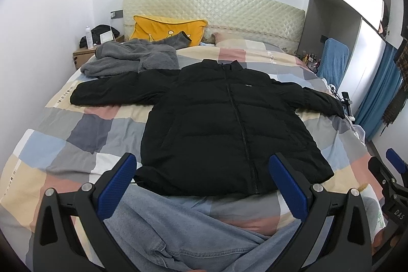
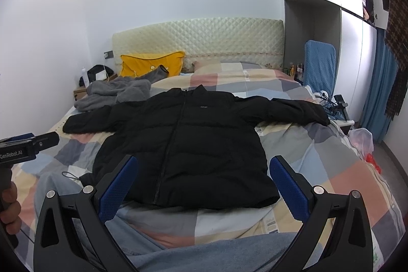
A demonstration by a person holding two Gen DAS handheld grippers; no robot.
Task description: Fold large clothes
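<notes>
A black puffer jacket (image 1: 216, 119) lies flat and face up on the checked bed cover (image 1: 84, 134), zipped, with both sleeves spread out sideways. It also shows in the right wrist view (image 2: 183, 144). My left gripper (image 1: 202, 175) is open and empty, hovering just short of the jacket's hem. My right gripper (image 2: 204, 177) is open and empty too, near the hem's right half. The left gripper's side shows at the left edge of the right wrist view (image 2: 28, 144).
A grey fleece garment (image 1: 132, 57) lies crumpled at the bed's far left, by a yellow pillow (image 1: 165, 29). Pale blue jeans (image 1: 183, 233) lie on the near edge. A nightstand (image 1: 84, 52) stands far left; a blue-draped chair (image 2: 318, 68) and a cluttered side table (image 2: 341, 116) stand on the right.
</notes>
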